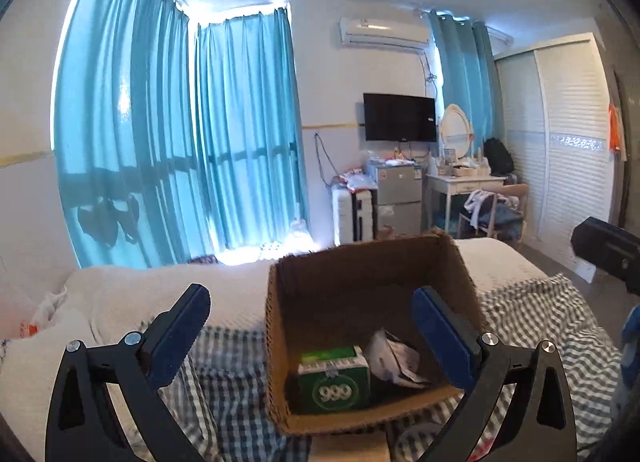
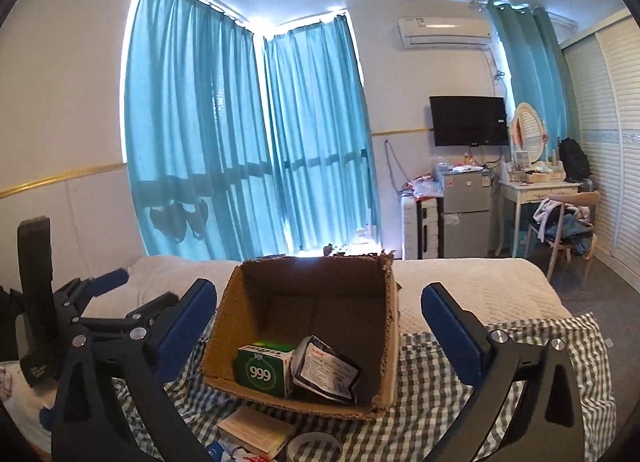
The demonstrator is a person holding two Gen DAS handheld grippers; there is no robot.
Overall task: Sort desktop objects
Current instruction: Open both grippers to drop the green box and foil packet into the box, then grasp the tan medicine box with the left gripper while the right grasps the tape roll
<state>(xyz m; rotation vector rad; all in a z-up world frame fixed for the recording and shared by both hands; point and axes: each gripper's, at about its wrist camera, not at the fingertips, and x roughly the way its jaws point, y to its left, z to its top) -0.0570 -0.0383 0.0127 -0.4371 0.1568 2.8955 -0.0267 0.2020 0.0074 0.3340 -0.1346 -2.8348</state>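
An open cardboard box stands on a checked cloth on the bed; it also shows in the right wrist view. Inside lie a green "999" medicine box and a crumpled dark-and-white packet. My left gripper is open and empty, raised in front of the box. My right gripper is open and empty, also raised before the box. The left gripper shows at the left of the right wrist view.
A book and a roll of tape lie on the checked cloth in front of the box. A white quilt covers the bed behind. Beyond are blue curtains, a TV, a small fridge, a dressing table and a chair.
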